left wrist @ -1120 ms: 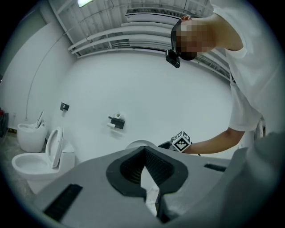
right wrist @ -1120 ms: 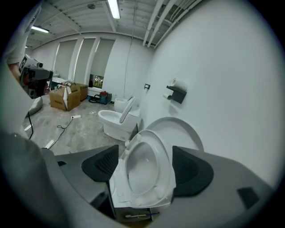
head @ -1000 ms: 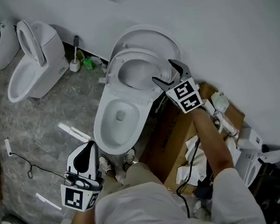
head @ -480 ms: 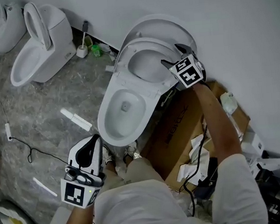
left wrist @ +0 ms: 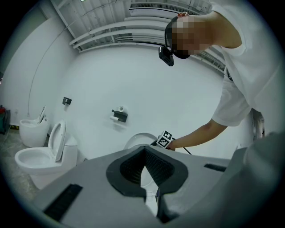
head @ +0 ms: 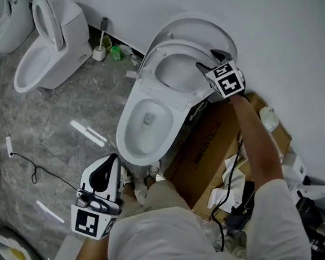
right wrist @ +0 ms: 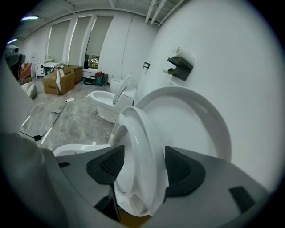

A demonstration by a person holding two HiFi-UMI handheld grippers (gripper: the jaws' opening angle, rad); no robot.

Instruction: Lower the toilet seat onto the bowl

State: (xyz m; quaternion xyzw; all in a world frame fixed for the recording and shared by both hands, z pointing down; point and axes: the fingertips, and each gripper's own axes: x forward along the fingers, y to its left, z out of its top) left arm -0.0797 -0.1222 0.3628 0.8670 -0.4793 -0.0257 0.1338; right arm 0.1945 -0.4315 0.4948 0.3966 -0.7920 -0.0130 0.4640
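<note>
The white toilet bowl (head: 131, 149) stands by the wall. Its seat (head: 164, 50) is raised and leans back toward the lid (head: 198, 24), which stands up against the wall. My right gripper (head: 207, 59) is at the seat's upper right rim, and its jaws are closing with the rim between them. In the right gripper view both pads lie against the faces of the seat (right wrist: 147, 147), with the lid (right wrist: 196, 120) behind. My left gripper (head: 109, 159) hangs low by my legs, shut with nothing in it, well short of the bowl.
A second toilet (head: 48, 46) stands at the far left with a toilet brush (head: 101, 47) beside it. An open cardboard box (head: 209, 145) with papers sits right of the bowl. A cable (head: 35, 166) lies on the floor, and a paper holder (right wrist: 180, 67) is on the wall.
My right gripper has moved up along the raised seat to its upper rim, and its jaws have come in around it. The view has shifted a little. The left gripper has hardly moved.
</note>
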